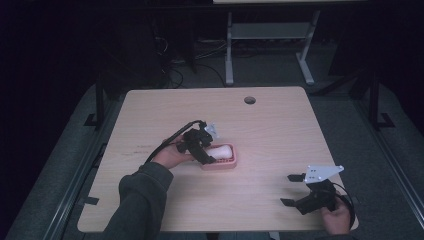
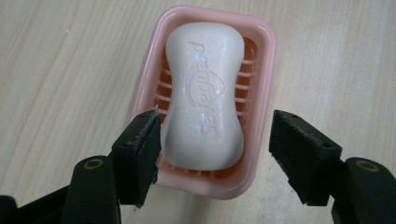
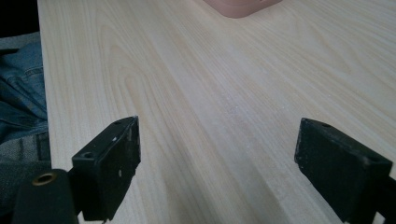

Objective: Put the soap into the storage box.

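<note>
Dim room beyond, grey floor all round, metal legs of another desk standing well past the far edge. Pale wooden surface with rounded corners and a round cable hole near its far edge, well beyond the soap dish.

Pink soap dish lying left of the surface's middle, slatted inside, rim rounded. White soap bar resting in the dish, waisted in shape, lettering embossed on top, seen close in the left gripper view along with the dish's rim.

Grey sleeve reaching toward the dish from the near edge, left hand just beside the dish. Left gripper over the near end of the dish, jaws apart: one pad close against the side of the bar inside the rim, touching or not unclear, the other pad outside the dish's opposite wall, apart from it.

Right gripper well apart from the dish, toward the near right corner, held in the right hand, grey plate on top, jaws wide apart over bare wood. Corner of the dish far ahead in the right gripper view; blue denim off the surface's edge.
</note>
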Motion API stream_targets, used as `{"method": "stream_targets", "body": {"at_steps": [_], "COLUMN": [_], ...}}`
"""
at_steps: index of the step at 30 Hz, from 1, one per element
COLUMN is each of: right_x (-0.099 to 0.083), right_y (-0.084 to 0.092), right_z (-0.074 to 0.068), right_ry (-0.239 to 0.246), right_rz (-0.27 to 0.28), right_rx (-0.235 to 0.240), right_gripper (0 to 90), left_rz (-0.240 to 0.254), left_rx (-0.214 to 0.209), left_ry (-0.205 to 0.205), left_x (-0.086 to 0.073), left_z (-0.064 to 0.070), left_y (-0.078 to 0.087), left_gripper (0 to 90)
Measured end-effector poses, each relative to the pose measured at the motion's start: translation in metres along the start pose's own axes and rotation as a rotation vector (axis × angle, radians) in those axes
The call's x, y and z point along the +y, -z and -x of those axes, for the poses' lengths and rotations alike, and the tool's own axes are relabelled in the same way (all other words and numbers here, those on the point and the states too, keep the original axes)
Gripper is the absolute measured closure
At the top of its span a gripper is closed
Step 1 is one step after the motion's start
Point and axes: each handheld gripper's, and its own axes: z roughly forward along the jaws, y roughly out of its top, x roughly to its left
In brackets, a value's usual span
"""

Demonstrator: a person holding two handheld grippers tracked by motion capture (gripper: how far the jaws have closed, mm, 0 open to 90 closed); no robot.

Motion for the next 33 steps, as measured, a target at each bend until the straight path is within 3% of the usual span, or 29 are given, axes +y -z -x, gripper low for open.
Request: {"method": "stream_targets", "body": {"at_steps": [16, 33], "right_x": [0.000, -0.001], "right_y": [0.002, 0.001], "right_z": [0.001, 0.002], "right_ry": [-0.013, -0.024], "right_rz": [0.007, 0.001], "right_rx": [-0.014, -0.023], "right_gripper": [14.1, 14.0], "left_rz": [0.007, 0.041], "left_rx": [-0.001, 0.026], "left_ry": [0.009, 0.008], "left_x": [-0.012, -0.031], "left_z": [0.009, 0.021], "left_y": [0.007, 0.021], "left_gripper": [32.0, 31.8]}}
